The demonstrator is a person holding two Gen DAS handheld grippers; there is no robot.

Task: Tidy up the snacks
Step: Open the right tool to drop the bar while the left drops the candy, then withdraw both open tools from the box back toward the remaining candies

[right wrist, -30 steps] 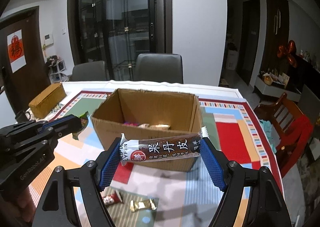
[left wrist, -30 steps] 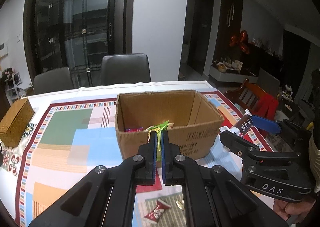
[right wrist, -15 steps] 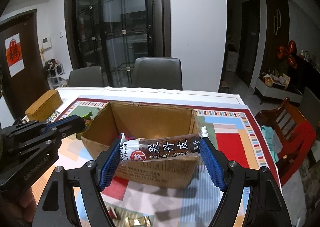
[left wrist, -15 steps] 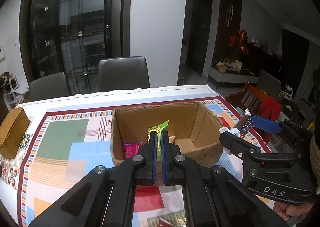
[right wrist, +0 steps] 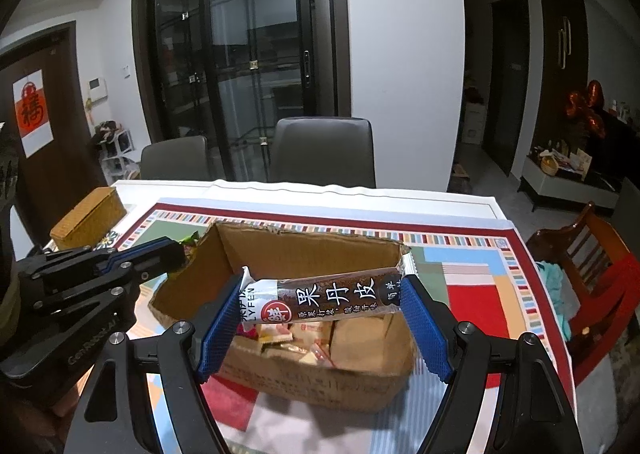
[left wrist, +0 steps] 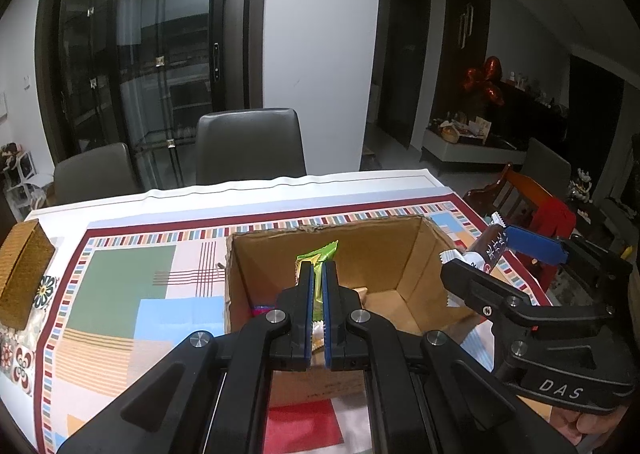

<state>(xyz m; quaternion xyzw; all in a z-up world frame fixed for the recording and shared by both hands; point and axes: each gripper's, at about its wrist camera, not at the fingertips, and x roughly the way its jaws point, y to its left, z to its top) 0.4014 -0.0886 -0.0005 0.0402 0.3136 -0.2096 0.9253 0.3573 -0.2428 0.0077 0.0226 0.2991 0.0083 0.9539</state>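
An open cardboard box stands on the patterned tablecloth; it also shows in the right wrist view with several small snack packets inside. My left gripper is shut on a green snack packet and holds it above the box's open top. My right gripper is shut on a long brown snack bar with white Chinese lettering, held by its two ends over the box's near edge. The bar and right gripper show at the right of the left wrist view.
A woven straw box sits at the table's left edge, also in the right wrist view. Two dark chairs stand behind the table. A wooden chair with red cloth is to the right.
Both grippers have moved forward and up over the box with their snacks. The box's inside now shows from above, and the loose candies on the cloth have dropped out of view.
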